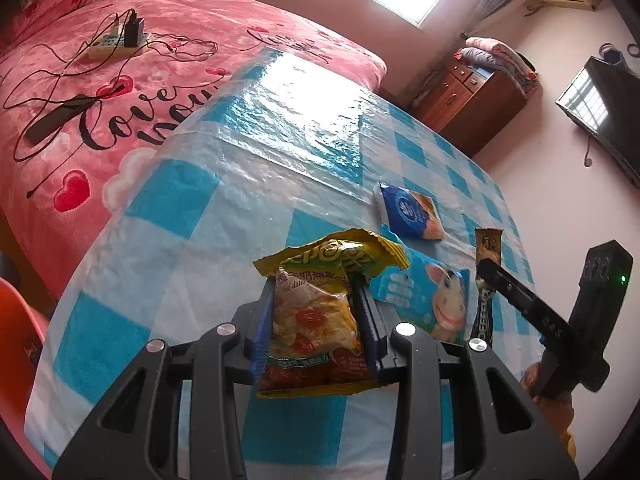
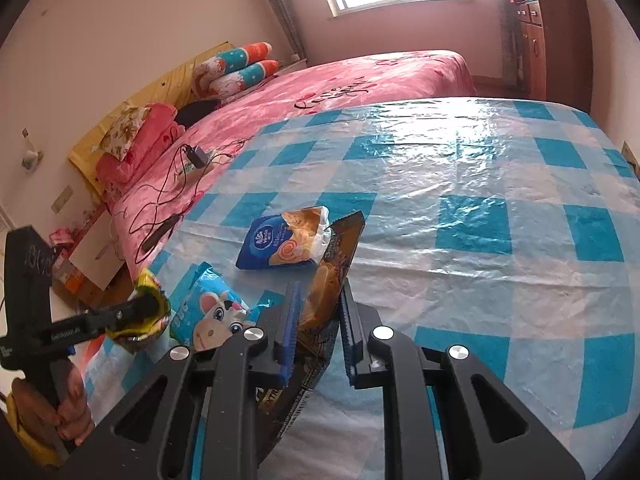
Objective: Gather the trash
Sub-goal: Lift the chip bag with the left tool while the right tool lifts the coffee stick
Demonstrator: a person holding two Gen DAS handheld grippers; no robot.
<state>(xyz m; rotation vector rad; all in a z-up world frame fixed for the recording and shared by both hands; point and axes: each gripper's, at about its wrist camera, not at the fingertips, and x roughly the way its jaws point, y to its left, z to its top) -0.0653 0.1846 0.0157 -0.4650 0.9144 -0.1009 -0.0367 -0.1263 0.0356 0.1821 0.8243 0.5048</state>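
My left gripper (image 1: 316, 280) is shut on a yellow snack wrapper (image 1: 316, 320), held above the blue-checked tablecloth (image 1: 192, 216). In the right wrist view that same gripper (image 2: 154, 306) shows at the left with the yellow wrapper (image 2: 148, 280) in it. My right gripper (image 2: 320, 292) is shut on a brown and black snack wrapper (image 2: 336, 264); the left wrist view shows this gripper (image 1: 486, 270) pinching the brown wrapper (image 1: 487, 244). A light blue packet with a cartoon cow (image 1: 432, 300) (image 2: 216, 312) and a dark blue and orange packet (image 1: 412, 212) (image 2: 284, 240) lie on the cloth.
A pink bed (image 1: 80, 80) (image 2: 340, 80) borders the table's far side, with a power strip, charger and cables (image 1: 120, 40) on it. A wooden cabinet (image 1: 468, 100) and a wall television (image 1: 600, 108) stand beyond. An orange chair (image 1: 16, 344) sits at the left. A person's hand (image 2: 68, 412) holds the left gripper.
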